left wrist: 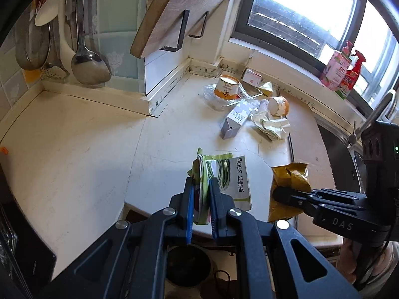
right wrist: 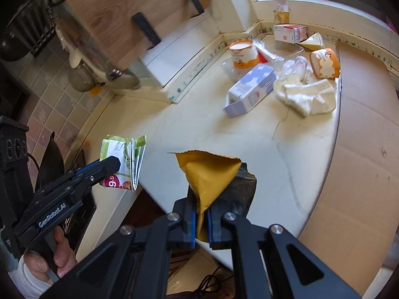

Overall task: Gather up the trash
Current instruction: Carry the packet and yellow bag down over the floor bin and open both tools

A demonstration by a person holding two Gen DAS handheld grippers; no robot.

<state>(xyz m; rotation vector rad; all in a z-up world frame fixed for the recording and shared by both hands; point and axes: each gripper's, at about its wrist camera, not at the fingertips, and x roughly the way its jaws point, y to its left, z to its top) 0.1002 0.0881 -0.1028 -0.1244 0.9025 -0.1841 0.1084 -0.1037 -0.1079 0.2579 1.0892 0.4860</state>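
Observation:
My left gripper (left wrist: 201, 186) is shut on a green and white printed wrapper (left wrist: 229, 174), lifted above the countertop's front edge; the right wrist view shows the same wrapper (right wrist: 122, 159) folded in that gripper (right wrist: 112, 164). My right gripper (right wrist: 201, 211) is shut on a crumpled yellow and black snack bag (right wrist: 209, 177), which the left wrist view shows at the right (left wrist: 289, 182) in the right gripper (left wrist: 279, 194). More trash lies far back on the counter: a purple carton (right wrist: 251, 89), two orange cups (right wrist: 243, 54) (right wrist: 325, 63), crumpled white paper (right wrist: 306, 94) and clear plastic (right wrist: 291, 66).
A white countertop (left wrist: 74, 149) runs to a window sill with pink bottles (left wrist: 341, 72). Ladles (left wrist: 87, 59) hang on the tiled wall, a wooden board (left wrist: 179, 7) leans above. A sink (left wrist: 354, 164) lies right. A dark bin (left wrist: 187, 266) stands below the counter edge. A hand (right wrist: 59, 256) grips the left tool.

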